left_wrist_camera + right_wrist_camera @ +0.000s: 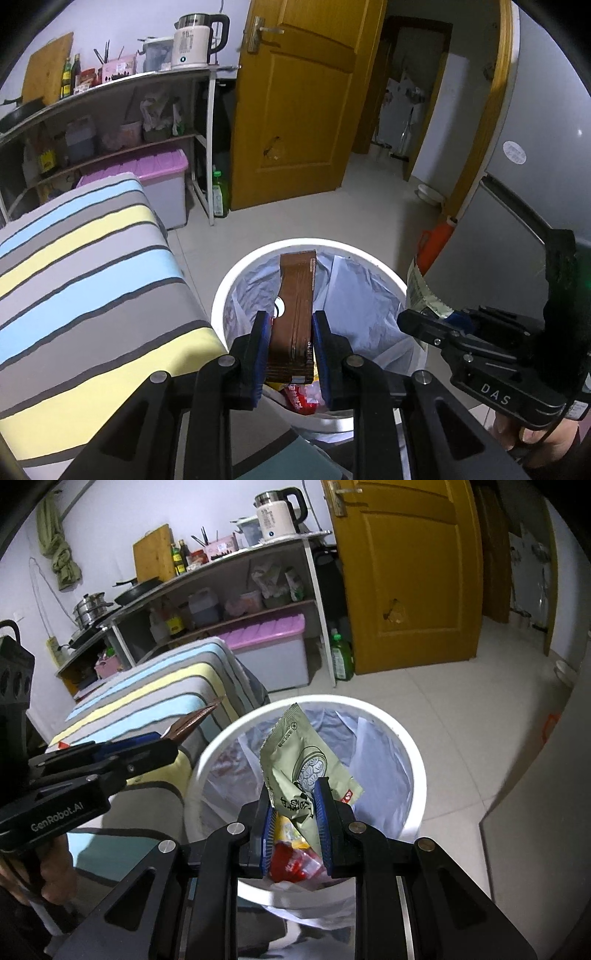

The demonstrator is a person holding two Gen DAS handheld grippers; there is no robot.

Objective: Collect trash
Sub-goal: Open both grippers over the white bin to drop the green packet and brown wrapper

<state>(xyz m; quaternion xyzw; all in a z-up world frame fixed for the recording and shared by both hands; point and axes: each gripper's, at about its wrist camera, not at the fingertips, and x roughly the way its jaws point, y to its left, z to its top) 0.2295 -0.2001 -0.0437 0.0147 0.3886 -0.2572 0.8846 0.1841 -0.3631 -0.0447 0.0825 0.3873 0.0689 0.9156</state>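
My left gripper (290, 325) is shut on a brown wrapper (293, 306) and holds it over the white trash bin (236, 280), which has a clear liner. My right gripper (295, 797) is shut on a green snack packet (303, 760) and holds it over the same bin (413, 753). Red and yellow trash (295, 860) lies at the bottom of the bin. The right gripper shows at the right of the left wrist view (421, 321). The left gripper shows at the left of the right wrist view (162, 746), with the brown wrapper's tip (192, 723) sticking out.
A striped cushioned surface (85, 280) stands left of the bin. Behind it are a shelf unit (110, 122) with a kettle (195, 40) and a pink-lidded box (162, 184). A wooden door (295, 103) stands open; a grey fridge (546, 147) is at the right.
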